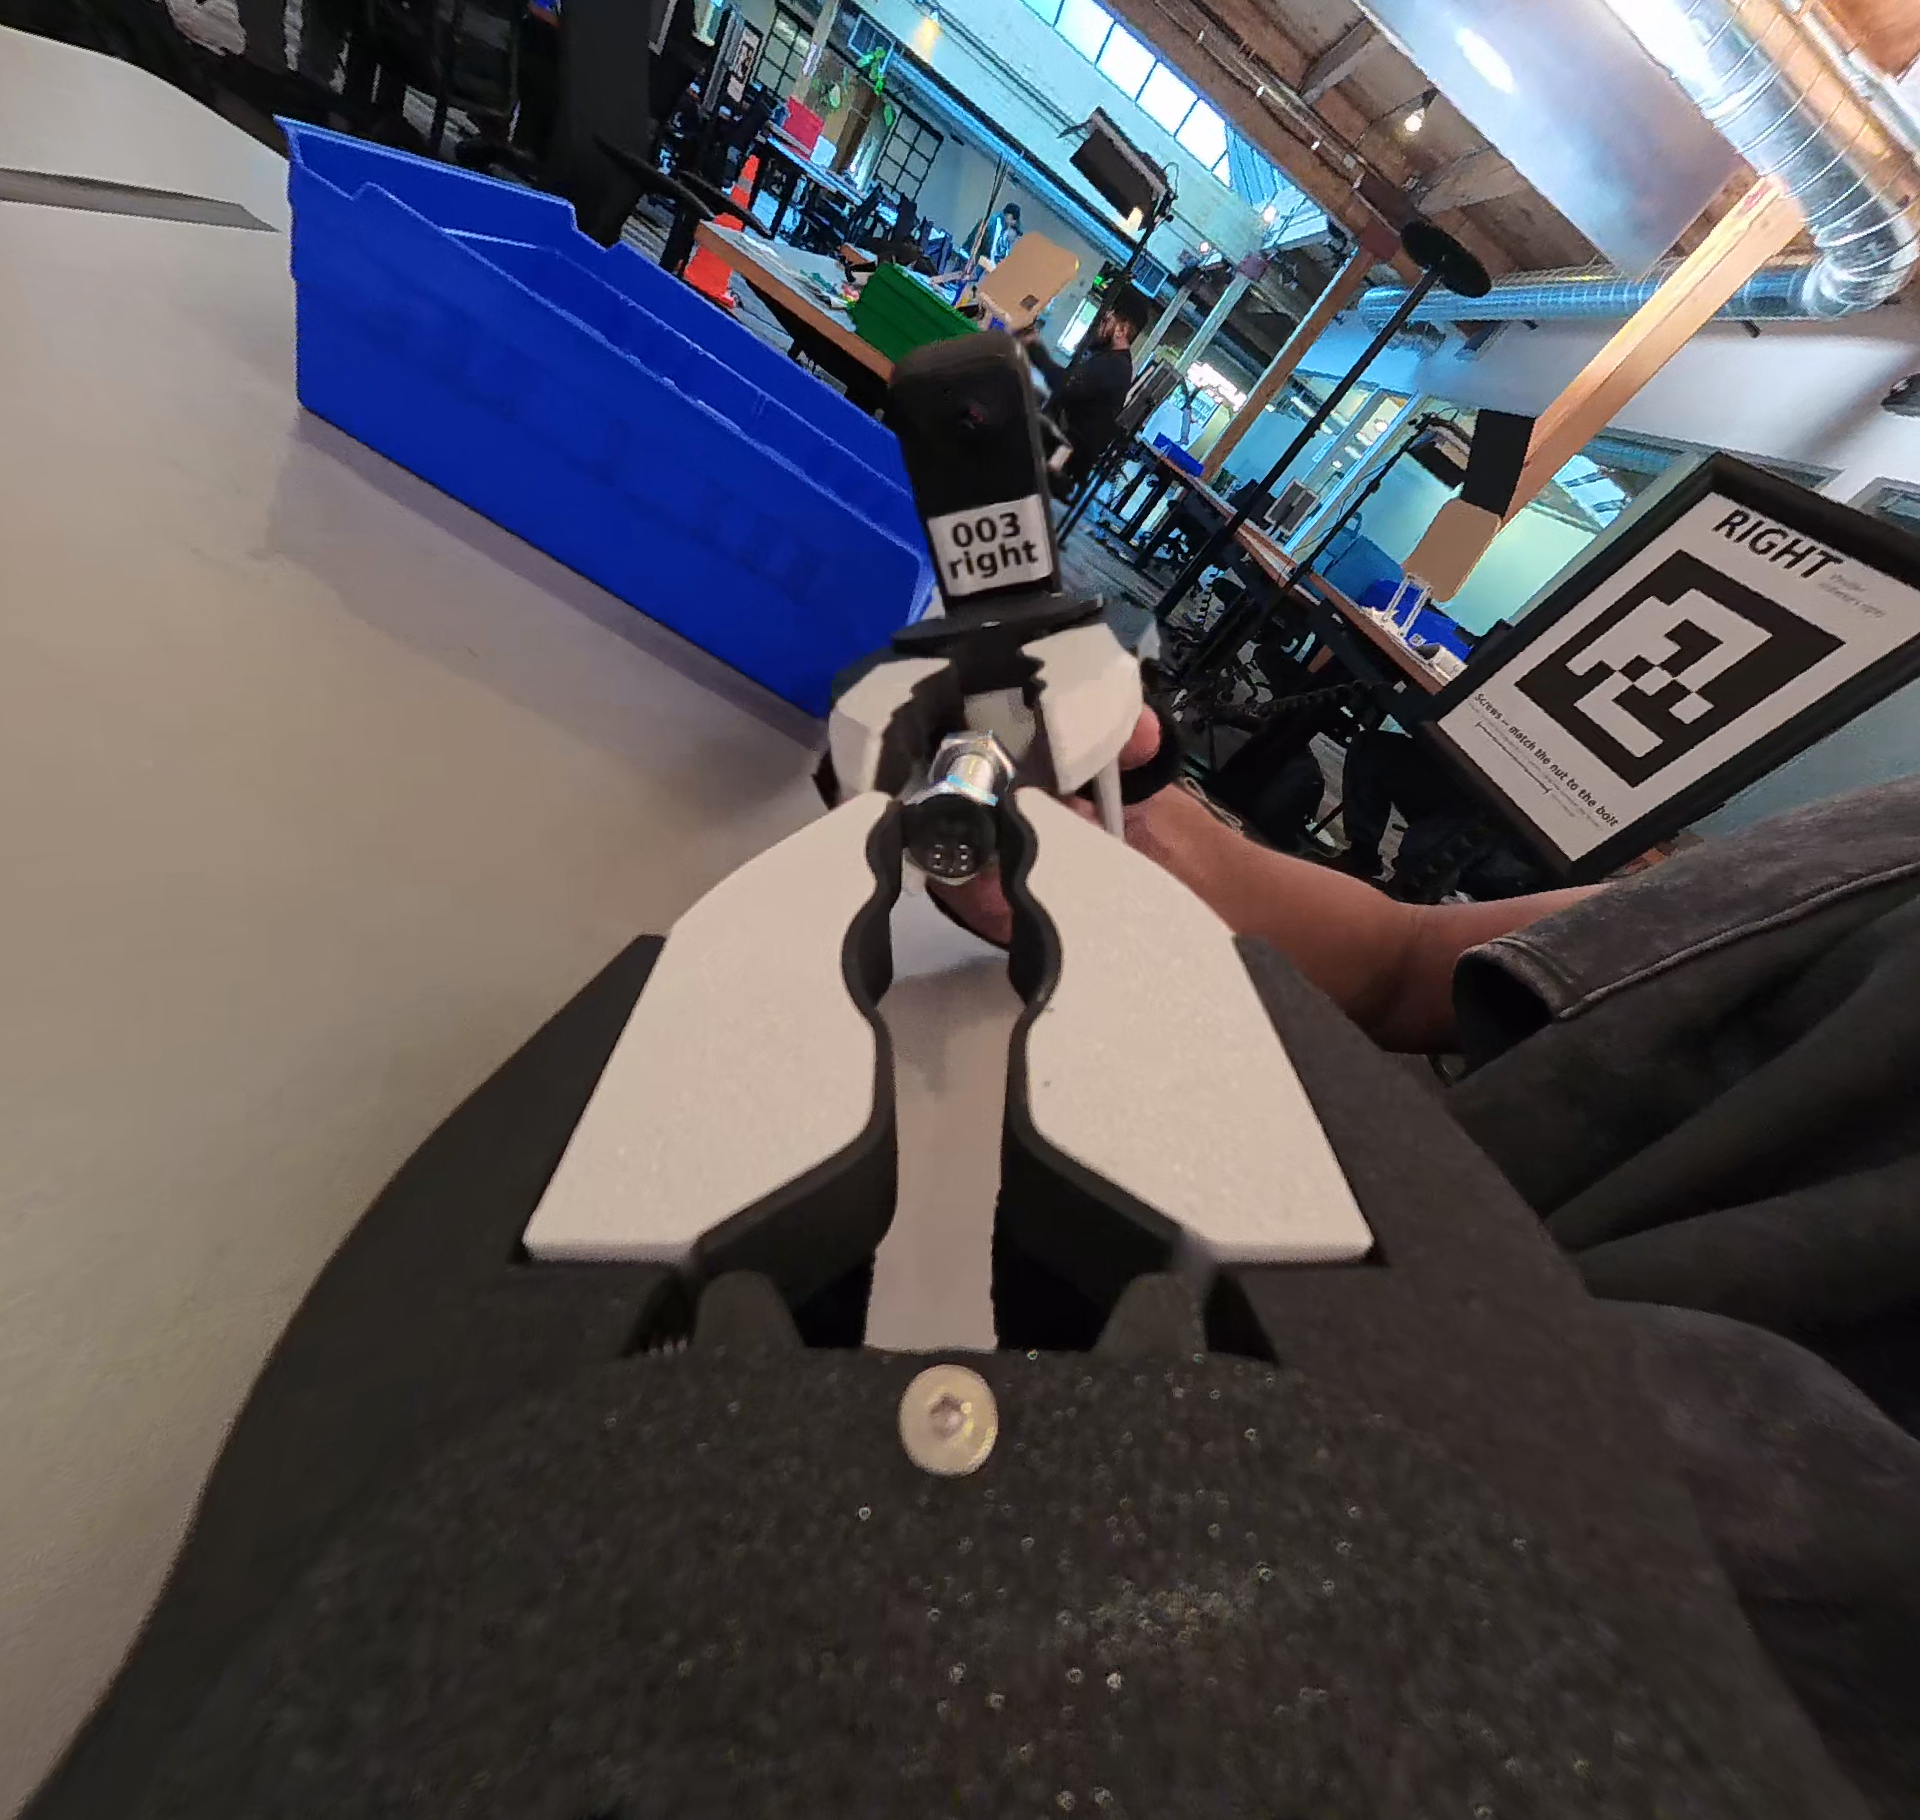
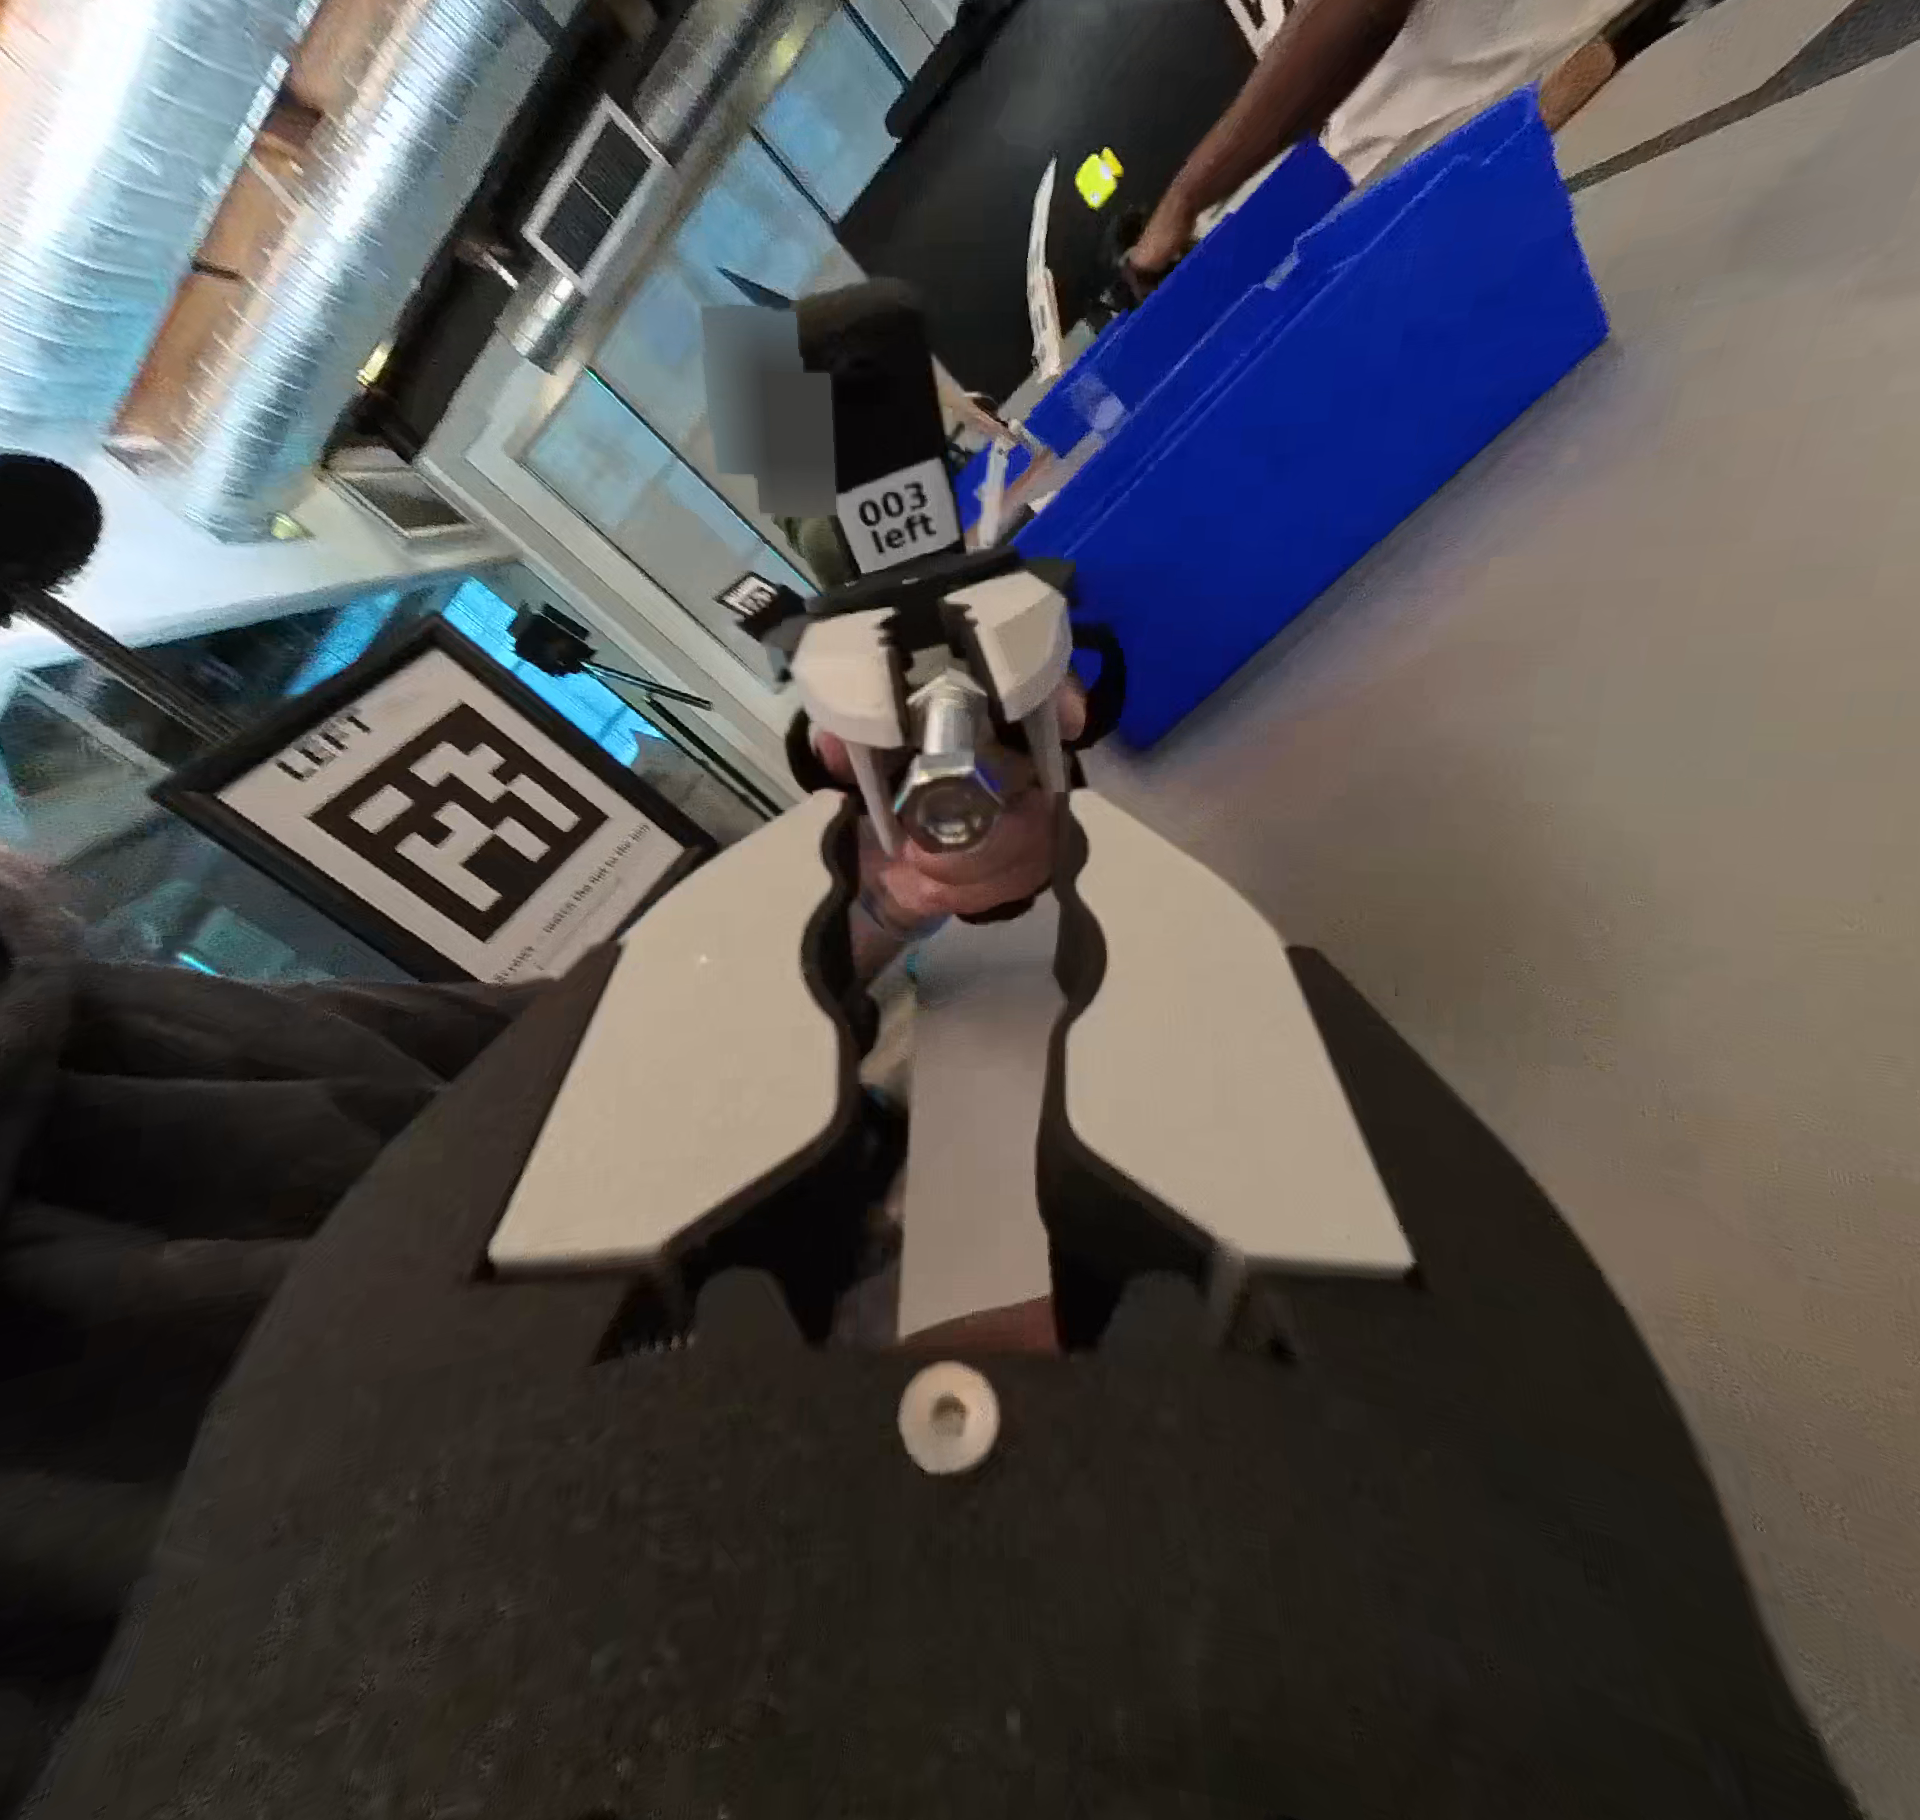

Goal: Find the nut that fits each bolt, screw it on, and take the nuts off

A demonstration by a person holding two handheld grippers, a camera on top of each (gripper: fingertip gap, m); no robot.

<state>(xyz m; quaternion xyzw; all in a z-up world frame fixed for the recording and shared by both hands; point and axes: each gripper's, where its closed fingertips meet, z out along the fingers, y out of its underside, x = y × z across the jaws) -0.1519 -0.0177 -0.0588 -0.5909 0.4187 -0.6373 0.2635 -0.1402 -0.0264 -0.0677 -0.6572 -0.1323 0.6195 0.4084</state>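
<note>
Left gripper point(image 1: 948, 835) is clamped on bolt point(image 1: 945, 845) head; nut point(image 2: 943, 794) is gripped by right gripper point(image 2: 951, 825), above table point(image 1: 260, 835).

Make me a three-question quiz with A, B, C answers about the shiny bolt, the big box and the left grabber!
1. Where is the bolt?
A. In the box
B. Up between the two grippers
C. Lying on the table

2. What colour is the box?
A. Blue
B. Red
C. Yellow

3. What is the left gripper doing?
A. Wide open and empty
B. Holding a cup
C. Closed on the bolt's head

Answers:
1 B: the bolt spans from the left gripper to the right gripper, above the table.
2 A: the box on the table is blue.
3 C: in the left wrist view its fingertips press both sides of the hex head.
</note>
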